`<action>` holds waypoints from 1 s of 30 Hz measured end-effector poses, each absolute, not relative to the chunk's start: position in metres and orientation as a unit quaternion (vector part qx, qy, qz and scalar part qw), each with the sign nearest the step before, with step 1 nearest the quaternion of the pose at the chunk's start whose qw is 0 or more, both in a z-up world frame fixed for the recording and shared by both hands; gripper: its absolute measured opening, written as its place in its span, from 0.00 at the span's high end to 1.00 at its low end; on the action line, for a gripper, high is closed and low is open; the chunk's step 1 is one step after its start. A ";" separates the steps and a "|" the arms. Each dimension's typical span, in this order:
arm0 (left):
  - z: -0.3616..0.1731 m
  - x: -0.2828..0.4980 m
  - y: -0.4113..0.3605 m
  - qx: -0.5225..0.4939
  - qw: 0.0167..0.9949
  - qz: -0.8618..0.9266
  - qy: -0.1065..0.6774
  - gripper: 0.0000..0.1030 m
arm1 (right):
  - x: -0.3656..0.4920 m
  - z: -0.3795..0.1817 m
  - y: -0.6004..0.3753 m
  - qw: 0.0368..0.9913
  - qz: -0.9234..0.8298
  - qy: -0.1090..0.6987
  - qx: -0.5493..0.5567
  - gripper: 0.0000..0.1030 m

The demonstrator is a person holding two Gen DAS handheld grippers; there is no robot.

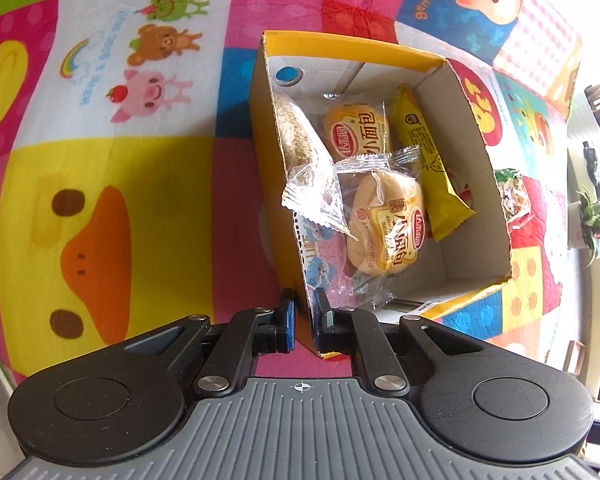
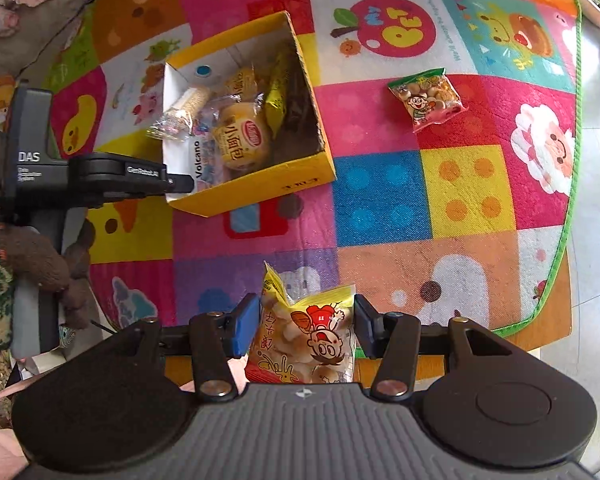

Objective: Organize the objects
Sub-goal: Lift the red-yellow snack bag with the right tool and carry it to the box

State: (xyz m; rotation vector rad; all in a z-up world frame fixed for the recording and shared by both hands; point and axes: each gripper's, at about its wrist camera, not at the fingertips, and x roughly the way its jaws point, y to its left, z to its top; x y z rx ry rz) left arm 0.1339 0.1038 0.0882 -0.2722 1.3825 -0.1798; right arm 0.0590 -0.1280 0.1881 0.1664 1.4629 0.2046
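A yellow cardboard box (image 1: 476, 292) (image 2: 260, 196) stands open on the play mat. It holds two bun packets (image 1: 384, 228), a yellow bar wrapper (image 1: 428, 160) and a clear packet of grain sticks (image 1: 304, 148). My left gripper (image 1: 305, 312) is shut on the box's near wall; it shows from the side in the right wrist view (image 2: 180, 184). My right gripper (image 2: 306, 324) holds a yellow biscuit bag (image 2: 312, 340) between its blue pads, above the mat in front of the box. A green biscuit bag (image 2: 426, 98) lies on the mat to the right of the box.
The colourful play mat (image 2: 420, 200) covers a table; its green-trimmed edge (image 2: 568, 200) runs down the right side. A potted plant (image 1: 592, 216) stands beyond the mat. A person's sleeve and hand (image 2: 28, 264) hold the left gripper handle.
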 end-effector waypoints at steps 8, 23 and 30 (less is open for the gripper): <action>0.086 0.135 0.108 -0.136 0.752 -0.084 0.639 0.89 | 0.049 0.197 -0.103 0.736 0.111 0.665 0.061 0.52; 0.081 0.133 0.118 -0.195 0.745 -0.063 0.635 0.88 | 0.139 0.242 -0.065 0.763 0.150 0.626 0.058 0.52; 0.080 0.131 0.120 -0.204 0.743 -0.052 0.635 0.89 | 0.204 0.243 -0.028 0.787 0.172 0.590 0.061 0.51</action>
